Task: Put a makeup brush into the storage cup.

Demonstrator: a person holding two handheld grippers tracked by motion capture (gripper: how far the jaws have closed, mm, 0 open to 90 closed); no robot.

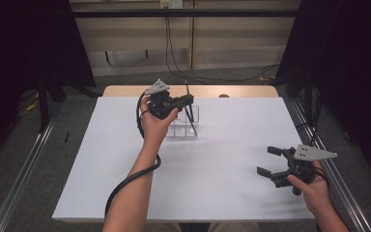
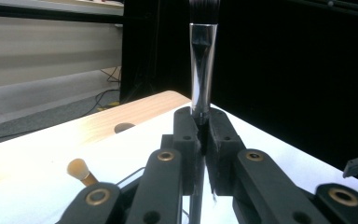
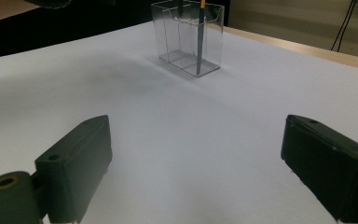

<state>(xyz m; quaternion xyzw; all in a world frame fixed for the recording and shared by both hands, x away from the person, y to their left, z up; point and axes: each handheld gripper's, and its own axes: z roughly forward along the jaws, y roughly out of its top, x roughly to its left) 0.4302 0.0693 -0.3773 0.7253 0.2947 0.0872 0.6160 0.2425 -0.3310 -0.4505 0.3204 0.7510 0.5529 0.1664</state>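
Note:
My left gripper [image 1: 189, 100] is shut on a thin dark brush [image 1: 187, 89] that stands nearly upright. The brush's lower end reaches down into a clear plastic holder [image 1: 179, 127] at the back middle of the white sheet. In the left gripper view my left gripper [image 2: 201, 122] pinches the brush's silver ferrule [image 2: 201, 70], with black bristles above. A second brush with a tan tip [image 2: 79, 169] shows low on the left there. My right gripper [image 1: 268, 160] rests open near the sheet's right front. In the right gripper view my right gripper [image 3: 196, 135] faces the holder [image 3: 186, 42] with nothing between its jaws.
The white sheet [image 1: 222, 183] covers most of a wooden table [image 1: 241, 91], whose bare strip shows at the back. Metal rails [image 1: 26, 169] run along both sides. Dark curtains hang left and right, and cables trail on the floor behind the table.

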